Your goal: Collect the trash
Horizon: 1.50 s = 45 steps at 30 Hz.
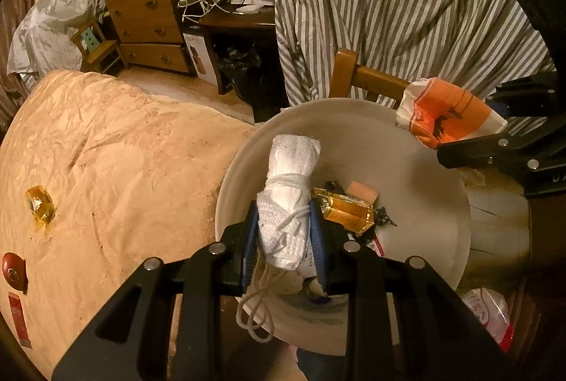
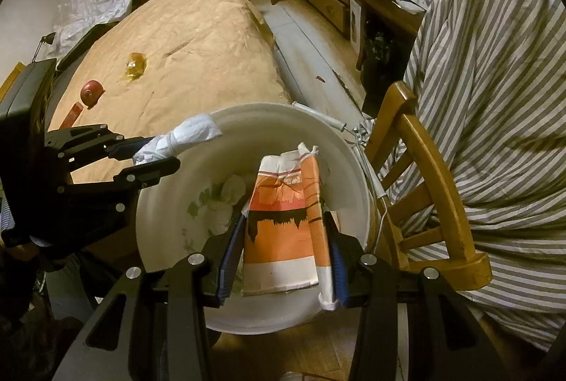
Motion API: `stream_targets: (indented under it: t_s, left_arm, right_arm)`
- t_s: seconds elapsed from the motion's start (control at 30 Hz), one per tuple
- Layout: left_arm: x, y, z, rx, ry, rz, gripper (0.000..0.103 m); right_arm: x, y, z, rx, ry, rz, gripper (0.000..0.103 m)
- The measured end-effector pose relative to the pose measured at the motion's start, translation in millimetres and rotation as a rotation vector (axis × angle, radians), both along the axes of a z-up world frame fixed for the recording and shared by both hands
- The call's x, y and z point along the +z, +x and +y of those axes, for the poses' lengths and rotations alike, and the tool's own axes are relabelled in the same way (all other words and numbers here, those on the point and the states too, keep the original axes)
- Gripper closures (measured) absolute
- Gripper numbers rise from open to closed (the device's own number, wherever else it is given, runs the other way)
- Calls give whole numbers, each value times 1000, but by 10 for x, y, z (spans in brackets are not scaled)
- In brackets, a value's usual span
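Trash, 2 pcs in hand, both over the white bin [image 1: 226, 190].

Item 1: white rolled bundle [image 1: 288, 190], tied w/ string. Clamped in left claw [image 1: 284, 239], jaws nearly together on its lower half; top end sticks up past the pads, string loop dangles below. Hangs above bin opening, near the bed-side rim.

Item 2: orange/white paper bag [image 2: 283, 221], flattened. Clamped in right claw [image 2: 283, 239], pads pressing both long edges. Held over bin, chair-side.

Bin contents: amber wrapper [image 1: 348, 211], pink piece, dark scraps; not full.

Still out on bed [image 2: 212, 38]: amber wrapper [image 2: 136, 66], red round item [image 2: 91, 92], red strip [image 2: 72, 114].

Step in hand (judged): drop both into bin. Tips:
- Bring each claw inboard of the rim before letting go; bundle sits close to the edge, could tip out onto the bed.
- Open jaws wide; string may snag on a pad, so give it a shake if needed.
- Bag is light and flat, may cling or drift; release low.
- Keep claws apart from each other.
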State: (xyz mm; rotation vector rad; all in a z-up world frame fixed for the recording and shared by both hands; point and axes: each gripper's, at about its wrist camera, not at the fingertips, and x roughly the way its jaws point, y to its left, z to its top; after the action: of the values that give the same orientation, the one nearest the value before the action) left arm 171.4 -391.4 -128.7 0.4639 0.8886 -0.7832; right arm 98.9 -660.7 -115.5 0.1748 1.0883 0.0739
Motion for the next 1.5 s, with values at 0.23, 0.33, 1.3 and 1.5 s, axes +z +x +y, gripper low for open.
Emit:
stream_targets:
  t_s: [0.23,0.33,1.3,1.5]
  left_arm:
    - [-11,-2,-17,10,-5,-4,71]
    - [0,26,6,28,-17,-14,35]
    - [86,-150,288,86,-50,-81,28]
    - [185,-316,552,104,-110,-107,9]
  right_arm:
    - [-52,9,27,0,13,1,57]
    - [-55,8,43,-4,18,-11,30]
    - [304,-599,459,11,2,-194,25]
    - [377,-907,571,-18,-20,-256,19]
